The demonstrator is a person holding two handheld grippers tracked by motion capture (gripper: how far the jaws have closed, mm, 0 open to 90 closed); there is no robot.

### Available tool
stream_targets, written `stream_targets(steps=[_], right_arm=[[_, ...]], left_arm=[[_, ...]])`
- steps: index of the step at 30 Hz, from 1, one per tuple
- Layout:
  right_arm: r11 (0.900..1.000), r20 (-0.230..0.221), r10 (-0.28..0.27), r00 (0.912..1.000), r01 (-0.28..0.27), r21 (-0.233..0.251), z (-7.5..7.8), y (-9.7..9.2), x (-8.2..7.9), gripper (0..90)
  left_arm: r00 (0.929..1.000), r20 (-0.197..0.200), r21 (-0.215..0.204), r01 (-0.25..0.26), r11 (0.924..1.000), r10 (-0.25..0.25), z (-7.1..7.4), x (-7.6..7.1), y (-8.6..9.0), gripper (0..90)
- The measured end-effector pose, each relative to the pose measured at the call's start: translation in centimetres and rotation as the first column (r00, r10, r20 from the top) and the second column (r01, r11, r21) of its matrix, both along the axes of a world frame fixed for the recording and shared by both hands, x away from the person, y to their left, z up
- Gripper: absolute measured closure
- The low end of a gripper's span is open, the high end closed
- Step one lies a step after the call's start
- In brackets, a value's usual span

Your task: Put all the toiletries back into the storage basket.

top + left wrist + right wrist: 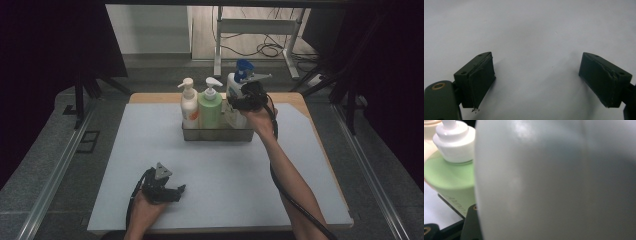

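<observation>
High view: my left gripper (172, 192) rests low on the pale grey mat (150, 145) near my edge of the table (295, 100), held in my left hand (145, 210), with its grey three-cornered plate uppermost. Left gripper view: its two black jaws stand wide apart over bare mat, nothing between them. High view: my right gripper (240, 102) is raised at the far middle of the mat, pressed against the white spray bottle (233, 95) with the blue trigger head (244, 69); my right hand (260, 117) grips it from behind and its cable trails back along my forearm. The spray bottle stands at the right end of a metal tray (217, 134), beside a green pump bottle (210, 107) in the middle and a white pump bottle (189, 106) with an orange label at the left; all three are upright. Right gripper view: the spray bottle's white wall (554, 182) lies directly against the camera, with the green pump bottle (451, 180) and its white collar (454, 142) just beside it at left. I cannot tell whether the right jaws are closed on the bottle, since the bottle hides them.
</observation>
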State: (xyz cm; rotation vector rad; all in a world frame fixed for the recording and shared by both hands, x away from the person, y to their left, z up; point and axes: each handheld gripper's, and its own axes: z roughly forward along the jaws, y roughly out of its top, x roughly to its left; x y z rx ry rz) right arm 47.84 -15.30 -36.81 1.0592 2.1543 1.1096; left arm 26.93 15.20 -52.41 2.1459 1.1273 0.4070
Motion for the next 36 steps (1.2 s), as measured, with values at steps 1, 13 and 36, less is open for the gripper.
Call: stream_targets(steps=[1, 13, 36], right_arm=[[1.0000, -0.003, 0.002, 1.0000, -0.002, 0.001, -0.1, 0.0, 0.0, 37.5], [0.9999, -0.027, 0.009, 0.9996, -0.009, -0.005, -1.4, -0.1, -0.3, 37.5], [0.9997, -0.063, -0.005, 0.9980, 0.003, -0.026, -3.8, 0.2, -0.1, 37.7]], left_arm=[[1.0000, 0.000, 0.000, 0.000, 1.0000, 0.000, 0.0, 0.0, 0.0, 12.7], [1.0000, 0.000, 0.000, 0.002, 1.0000, -0.002, 0.0, 0.0, 0.0, 12.7], [1.0000, 0.000, 0.000, 0.001, 1.0000, -0.001, 0.0, 0.0, 0.0, 12.7]])
